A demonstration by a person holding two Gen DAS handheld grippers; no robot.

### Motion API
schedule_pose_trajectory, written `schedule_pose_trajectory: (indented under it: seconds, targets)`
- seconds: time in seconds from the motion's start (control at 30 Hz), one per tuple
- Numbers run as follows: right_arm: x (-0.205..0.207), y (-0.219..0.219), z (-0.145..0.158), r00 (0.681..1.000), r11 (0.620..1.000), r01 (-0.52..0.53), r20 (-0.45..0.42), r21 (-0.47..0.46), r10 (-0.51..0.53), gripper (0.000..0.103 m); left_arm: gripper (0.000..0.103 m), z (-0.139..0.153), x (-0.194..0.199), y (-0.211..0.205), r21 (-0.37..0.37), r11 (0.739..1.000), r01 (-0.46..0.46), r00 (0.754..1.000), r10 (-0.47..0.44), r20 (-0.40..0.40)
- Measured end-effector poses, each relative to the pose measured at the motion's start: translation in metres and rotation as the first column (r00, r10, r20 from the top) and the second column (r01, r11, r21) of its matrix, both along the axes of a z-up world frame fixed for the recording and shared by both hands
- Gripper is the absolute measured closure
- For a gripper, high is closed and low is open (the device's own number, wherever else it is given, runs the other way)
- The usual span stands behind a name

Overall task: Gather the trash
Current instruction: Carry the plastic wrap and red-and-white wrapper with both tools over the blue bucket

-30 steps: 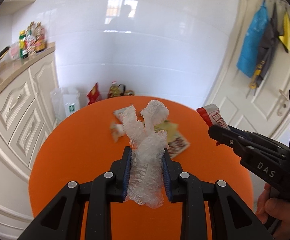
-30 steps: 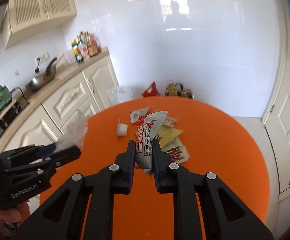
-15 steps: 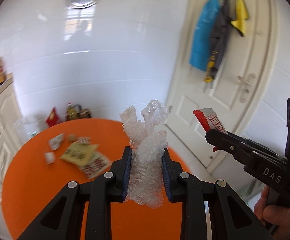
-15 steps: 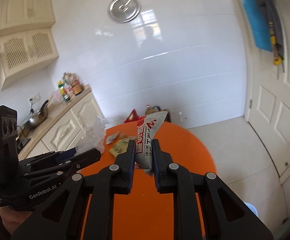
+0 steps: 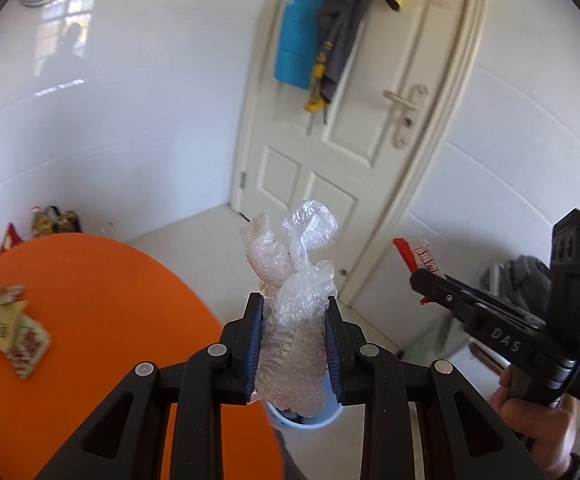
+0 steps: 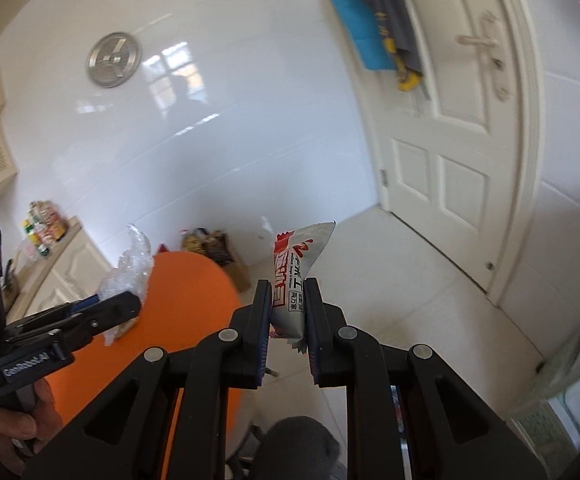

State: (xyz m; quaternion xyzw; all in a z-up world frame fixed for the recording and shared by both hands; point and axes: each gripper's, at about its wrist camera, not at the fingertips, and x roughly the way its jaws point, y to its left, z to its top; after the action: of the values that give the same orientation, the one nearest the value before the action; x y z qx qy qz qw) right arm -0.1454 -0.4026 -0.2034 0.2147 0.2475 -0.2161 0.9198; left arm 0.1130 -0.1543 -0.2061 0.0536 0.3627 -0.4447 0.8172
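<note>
Two tongs, wrap, packet

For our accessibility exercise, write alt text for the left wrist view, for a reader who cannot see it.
The left gripper holds a crumpled wad of clear bubble wrap between its jaws, above a pale blue bin on the floor. To the right, the right gripper holds a red and white wrapper; at left, paper scraps lie on an orange table.
</note>
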Motion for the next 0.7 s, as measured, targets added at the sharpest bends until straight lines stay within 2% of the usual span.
schedule_pose_trajectory:
  seconds: [0.13, 0.3, 0.53, 0.6, 0.7]
  targets:
    - [-0.017, -0.038, -0.040, 0.993, 0.993, 0.101, -0.072, 0.055, -0.097, 0.088, 0.079, -0.028, 0.000, -0.039, 0.065, 0.995, 0.074, 0.996, -0.070, -0.056]
    - [-0.032, -0.076, -0.092, 0.974, 0.973, 0.187, -0.156, 0.135, -0.165, 0.088, 0.079, -0.070, 0.006, -0.087, 0.160, 0.973, 0.167, 0.978, -0.142, -0.155]
    - [-0.029, -0.114, -0.147, 0.952, 0.950, 0.228, -0.252, 0.212, -0.172, 0.088, 0.079, -0.129, 0.027, -0.145, 0.269, 0.935, 0.230, 0.942, -0.144, -0.305]
    - [-0.025, -0.119, -0.158, 0.945, 0.946, 0.237, -0.277, 0.222, -0.172, 0.087, 0.078, -0.144, 0.038, -0.163, 0.286, 0.924, 0.253, 0.923, -0.142, -0.358]
    - [-0.022, -0.131, -0.177, 0.939, 0.934, 0.249, -0.301, 0.256, -0.168, 0.084, 0.077, -0.155, 0.056, -0.194, 0.303, 0.911, 0.280, 0.905, -0.145, -0.399]
